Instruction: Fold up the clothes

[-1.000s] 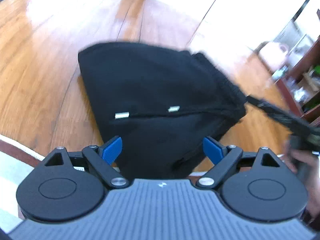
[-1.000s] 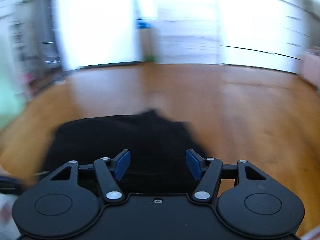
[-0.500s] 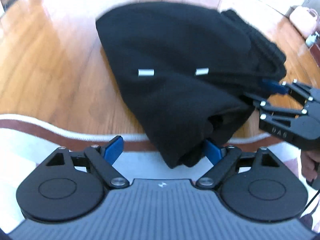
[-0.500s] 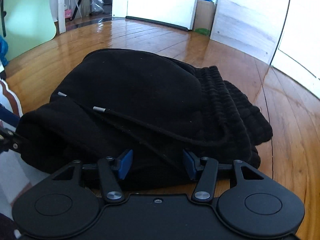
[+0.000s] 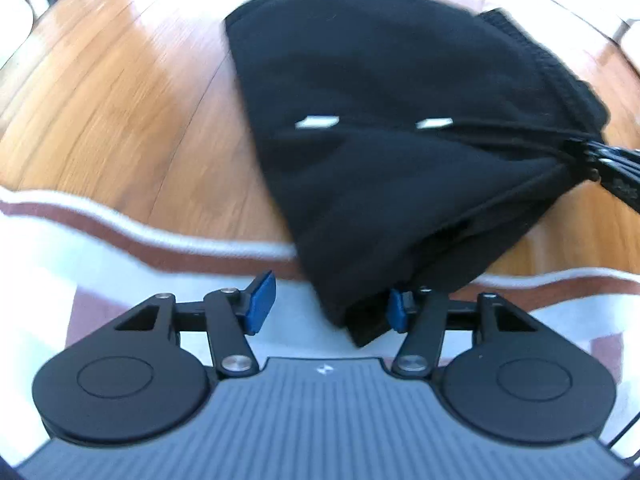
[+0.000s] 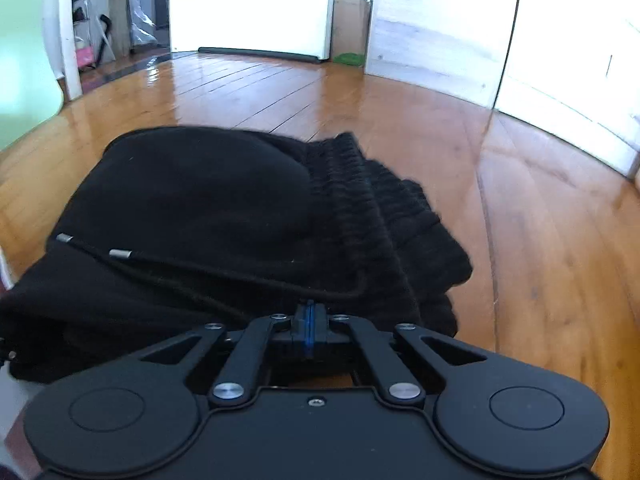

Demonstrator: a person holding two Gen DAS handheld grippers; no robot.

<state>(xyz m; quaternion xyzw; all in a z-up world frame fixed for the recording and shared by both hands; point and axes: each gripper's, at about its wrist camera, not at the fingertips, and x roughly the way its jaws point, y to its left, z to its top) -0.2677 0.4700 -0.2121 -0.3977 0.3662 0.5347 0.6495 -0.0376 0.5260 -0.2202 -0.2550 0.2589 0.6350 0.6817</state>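
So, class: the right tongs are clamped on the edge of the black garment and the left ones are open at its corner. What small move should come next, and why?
Probably shut the left tongs on the corner. They stand open with the black garment hanging between the pads, while the right tongs already pinch its near edge. With both ends held, it could then be lifted or folded.

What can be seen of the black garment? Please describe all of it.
The garment is black, soft, fleece-like cloth, folded into a thick bundle on the wooden floor. A ribbed, gathered band runs along its far right side. Two black cords with silver metal tips lie across its top. The right gripper is shut on its near edge. In the left wrist view, one corner reaches onto a rug and lies between the fingers of the open left gripper.
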